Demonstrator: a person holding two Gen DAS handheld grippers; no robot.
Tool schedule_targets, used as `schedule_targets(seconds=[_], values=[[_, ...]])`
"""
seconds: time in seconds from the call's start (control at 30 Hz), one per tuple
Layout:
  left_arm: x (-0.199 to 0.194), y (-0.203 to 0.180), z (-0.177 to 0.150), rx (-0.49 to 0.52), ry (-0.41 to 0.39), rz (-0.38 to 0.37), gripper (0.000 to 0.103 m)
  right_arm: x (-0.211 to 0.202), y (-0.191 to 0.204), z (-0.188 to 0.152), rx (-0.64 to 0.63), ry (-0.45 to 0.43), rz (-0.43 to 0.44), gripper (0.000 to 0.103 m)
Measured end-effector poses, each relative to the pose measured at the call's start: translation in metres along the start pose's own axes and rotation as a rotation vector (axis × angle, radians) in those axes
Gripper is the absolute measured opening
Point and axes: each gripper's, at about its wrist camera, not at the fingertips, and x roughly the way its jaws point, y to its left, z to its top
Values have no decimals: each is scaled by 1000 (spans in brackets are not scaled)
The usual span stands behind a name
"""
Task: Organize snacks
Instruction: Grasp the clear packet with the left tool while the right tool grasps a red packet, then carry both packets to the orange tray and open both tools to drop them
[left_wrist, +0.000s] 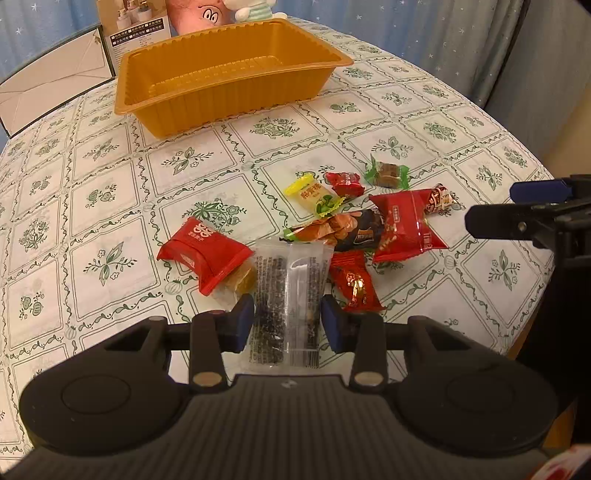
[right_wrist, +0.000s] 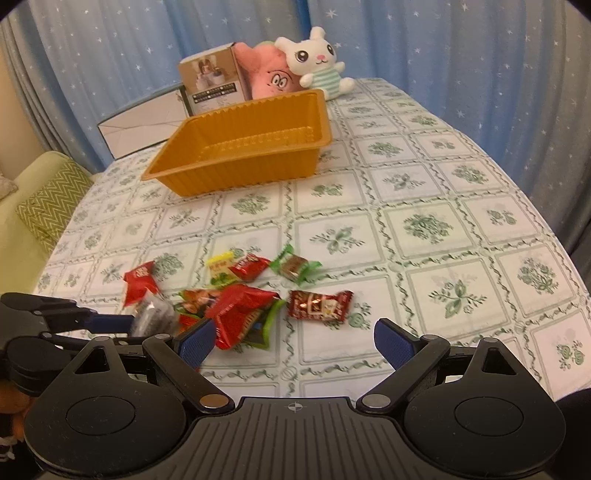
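An empty orange plastic tray (left_wrist: 229, 92) stands at the far side of the table; it also shows in the right wrist view (right_wrist: 207, 181). A pile of wrapped snacks lies nearer. My left gripper (left_wrist: 288, 321) is shut on a clear packet of dark seeds (left_wrist: 288, 295), its blue pads pressing both sides; the packet also shows in the right wrist view (right_wrist: 155, 314). A red packet (left_wrist: 205, 254) lies just left of it. My right gripper (right_wrist: 293, 341) is open and empty above a big red packet (right_wrist: 240, 314) and a brown-red candy (right_wrist: 317, 304).
Other sweets: a yellow one (left_wrist: 314, 194), a small red one (left_wrist: 345, 182), a green-wrapped brown one (left_wrist: 388, 173). Plush toys (right_wrist: 314, 62) and a printed box (right_wrist: 212, 85) stand behind the tray, a white box (right_wrist: 140, 125) to its left. A sofa (right_wrist: 33, 199) lies beyond the table's left edge.
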Motion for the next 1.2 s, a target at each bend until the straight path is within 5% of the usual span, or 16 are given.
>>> schedule_targets(seconds=[0.43,0.8,0.87,1.2], values=[[-31,7,-9,-136,-58,17,33,28,32,6,2,19,90,62],[-43,14,-8,-173,-89,29,33,54,45,4,-58,31,13,47],[-43,13,-8,-174,-89,30,33,54,45,5,-70,20,1,35],[-43,12,-4,-210,-95,22,33,36,36,7,-70,-32,17,29]])
